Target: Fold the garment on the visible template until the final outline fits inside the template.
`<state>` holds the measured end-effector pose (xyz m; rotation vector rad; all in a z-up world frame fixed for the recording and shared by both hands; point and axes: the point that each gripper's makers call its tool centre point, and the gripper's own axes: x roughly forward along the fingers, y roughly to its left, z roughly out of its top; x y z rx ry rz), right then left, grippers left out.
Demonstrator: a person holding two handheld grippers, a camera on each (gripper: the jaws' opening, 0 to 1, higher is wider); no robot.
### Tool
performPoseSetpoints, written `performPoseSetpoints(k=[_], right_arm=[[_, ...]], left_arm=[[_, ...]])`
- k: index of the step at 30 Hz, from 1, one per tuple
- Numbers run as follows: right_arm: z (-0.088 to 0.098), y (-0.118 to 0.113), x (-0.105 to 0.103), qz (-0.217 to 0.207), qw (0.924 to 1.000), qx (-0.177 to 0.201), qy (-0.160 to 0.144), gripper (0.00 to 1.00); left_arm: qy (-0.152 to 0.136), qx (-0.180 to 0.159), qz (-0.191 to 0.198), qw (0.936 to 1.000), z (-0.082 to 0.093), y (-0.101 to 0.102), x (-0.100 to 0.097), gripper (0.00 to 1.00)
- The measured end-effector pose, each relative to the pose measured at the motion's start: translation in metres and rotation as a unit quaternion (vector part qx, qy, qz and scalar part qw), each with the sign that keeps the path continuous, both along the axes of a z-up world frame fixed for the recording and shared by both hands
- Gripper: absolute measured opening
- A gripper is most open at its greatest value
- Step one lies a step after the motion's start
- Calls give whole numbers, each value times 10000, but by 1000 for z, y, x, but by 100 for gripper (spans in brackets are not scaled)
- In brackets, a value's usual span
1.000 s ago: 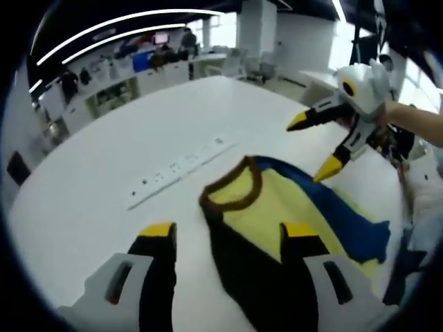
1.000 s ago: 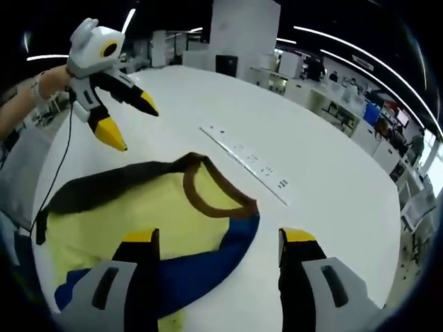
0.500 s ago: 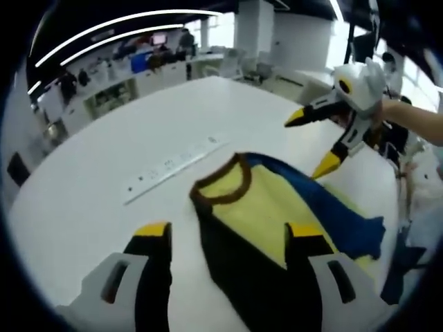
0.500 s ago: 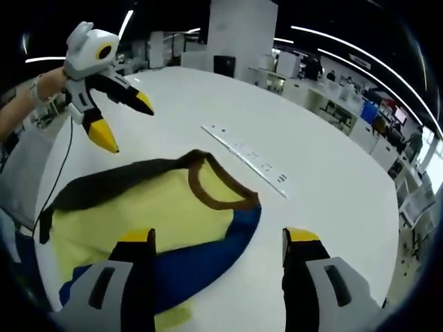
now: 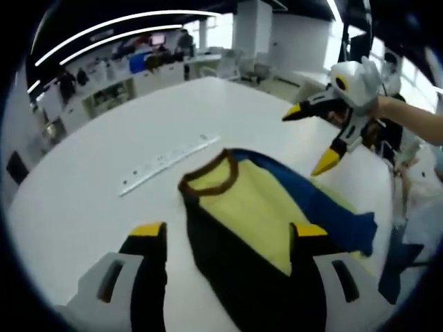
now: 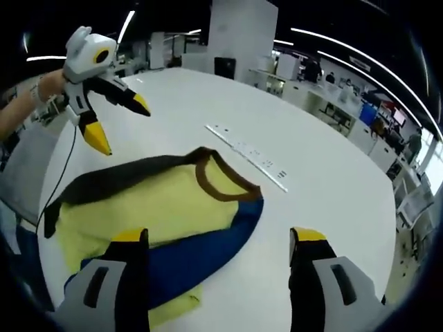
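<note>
Garment: one, a yellow top with brown collar, one black sleeve side and one blue sleeve side; lies flat on the white table, collar toward the table's middle.
Left gripper: jaws spread wide, nothing between the tips; hovers above the black side, which runs between and under the two yellow-tipped fingers; seen from the right gripper view as a white body with yellow tips, held off the cloth beyond the black edge, jaws parted.
Right gripper: jaws released, wide apart, empty; blue side lies between and under its fingers; from the left gripper view held in a hand above the blue edge, apart from the cloth.
Strip: one, pale, with small dark marks, on the table just beyond the collar.
Count: one garment, two grippers, one strip.
Background: office desks and ceiling light lines.
</note>
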<state>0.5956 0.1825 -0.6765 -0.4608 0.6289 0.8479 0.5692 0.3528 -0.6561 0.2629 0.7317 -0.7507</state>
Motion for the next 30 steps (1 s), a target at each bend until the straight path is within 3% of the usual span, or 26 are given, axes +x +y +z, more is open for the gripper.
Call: performPoseSetpoints(k=[11,30], right_arm=[[6,-1,-10,94,9999,-32,-83,87],[13,1,-54,264,9996,88,-68,98]], left_arm=[[-8,51,98,9999,2,10,-10,72],[-101,31,-146,9998,6,-5,-47,81]])
